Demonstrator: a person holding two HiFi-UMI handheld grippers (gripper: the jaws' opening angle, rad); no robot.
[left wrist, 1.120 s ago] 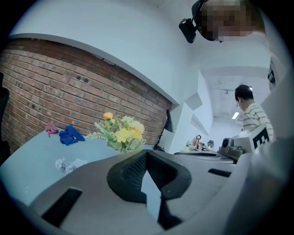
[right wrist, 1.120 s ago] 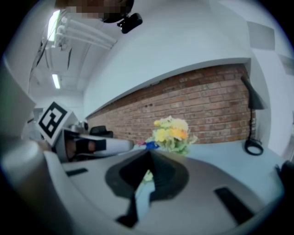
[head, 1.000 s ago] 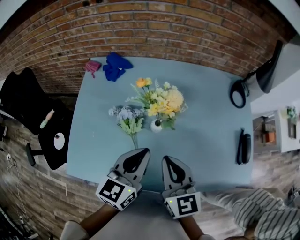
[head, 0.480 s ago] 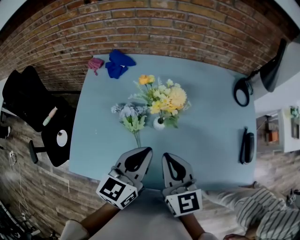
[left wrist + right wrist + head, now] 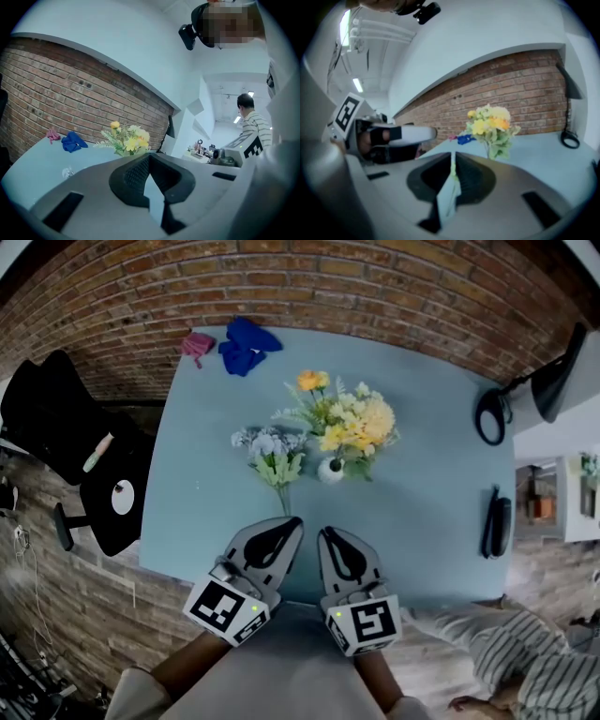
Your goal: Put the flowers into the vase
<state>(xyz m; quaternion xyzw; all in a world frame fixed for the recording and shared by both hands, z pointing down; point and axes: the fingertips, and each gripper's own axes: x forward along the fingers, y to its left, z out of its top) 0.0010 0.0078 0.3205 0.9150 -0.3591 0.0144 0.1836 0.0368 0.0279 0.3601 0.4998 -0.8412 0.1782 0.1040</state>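
Loose flowers [image 5: 272, 451] left of vase [image 5: 330, 471]

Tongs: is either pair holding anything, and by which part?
Nothing is held. The left tongs and right tongs are both shut and empty, over the near edge of the table. The loose flower bunch lies ahead of them, ungripped.

light: bright, even | shadows: faint | edges: fisheye-bent, dark vignette | foreground: soft blur
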